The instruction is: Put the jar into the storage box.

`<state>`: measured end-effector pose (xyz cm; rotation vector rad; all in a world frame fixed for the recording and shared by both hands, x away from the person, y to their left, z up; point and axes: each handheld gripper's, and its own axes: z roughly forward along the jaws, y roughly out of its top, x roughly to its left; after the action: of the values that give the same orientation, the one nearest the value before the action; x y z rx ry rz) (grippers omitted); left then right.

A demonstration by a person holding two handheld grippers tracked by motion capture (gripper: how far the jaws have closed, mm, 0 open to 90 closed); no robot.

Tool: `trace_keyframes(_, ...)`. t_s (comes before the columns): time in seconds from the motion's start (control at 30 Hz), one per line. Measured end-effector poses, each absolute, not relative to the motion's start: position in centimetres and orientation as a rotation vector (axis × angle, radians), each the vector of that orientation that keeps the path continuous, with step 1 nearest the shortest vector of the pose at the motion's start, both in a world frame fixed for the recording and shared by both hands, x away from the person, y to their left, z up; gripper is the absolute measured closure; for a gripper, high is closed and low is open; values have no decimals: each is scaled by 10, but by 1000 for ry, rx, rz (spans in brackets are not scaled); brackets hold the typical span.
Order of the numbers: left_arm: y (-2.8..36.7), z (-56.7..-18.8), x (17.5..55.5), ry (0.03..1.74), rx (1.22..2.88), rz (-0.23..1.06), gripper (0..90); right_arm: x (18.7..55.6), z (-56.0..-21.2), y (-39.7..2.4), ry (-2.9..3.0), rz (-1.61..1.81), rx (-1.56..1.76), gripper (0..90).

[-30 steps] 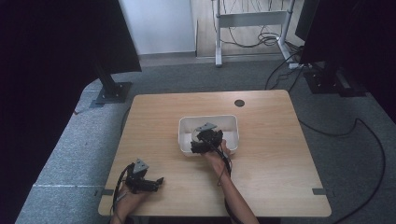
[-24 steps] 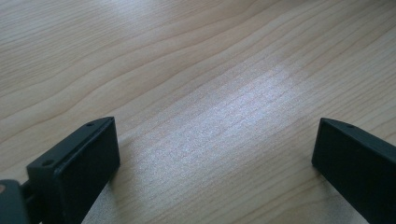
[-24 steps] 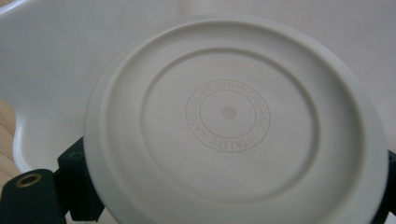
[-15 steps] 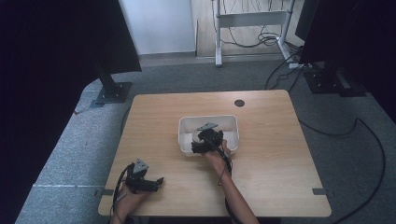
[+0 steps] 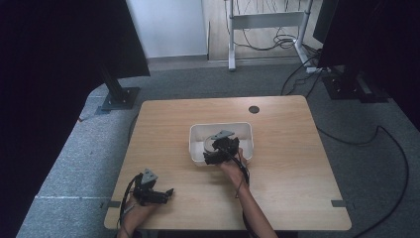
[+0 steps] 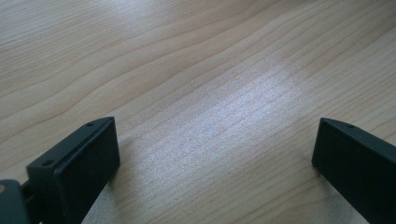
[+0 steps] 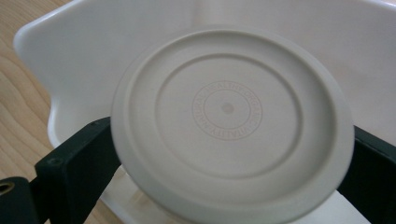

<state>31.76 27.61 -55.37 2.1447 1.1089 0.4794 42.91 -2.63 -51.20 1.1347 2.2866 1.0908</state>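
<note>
The right gripper [image 5: 214, 157] is clamped on a round cream plastic lid [image 7: 231, 123], its 2 black jaws pressing the rim from opposite sides, as seen in the right gripper view. The lid is held on edge, its ringed face toward the camera with a small embossed circle of lettering at the centre, too fine to read. It hangs inside a white rectangular tub [image 7: 93, 42], whose rounded corner and wall rise behind it; whether the lid's lower edge touches the tub floor cannot be told. From the high view, the tub [image 5: 246, 129] sits near the middle of a pale wooden table [image 5: 292, 163], and the person's right forearm [image 5: 250, 203] reaches up to it from the near edge. The left gripper [image 5: 156, 196] rests low over the table's near-left corner, well apart from the tub, its 2 jaws spread wide over bare wood [image 6: 210, 93] and gripping nothing.
</note>
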Motion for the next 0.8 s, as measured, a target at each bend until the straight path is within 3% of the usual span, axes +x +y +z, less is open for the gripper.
trace_keyframes(0.8, 276, -554, 317, 1110, 2144, 478, 6, 410, -497, -39, 2285, 1087, 1033, 25)
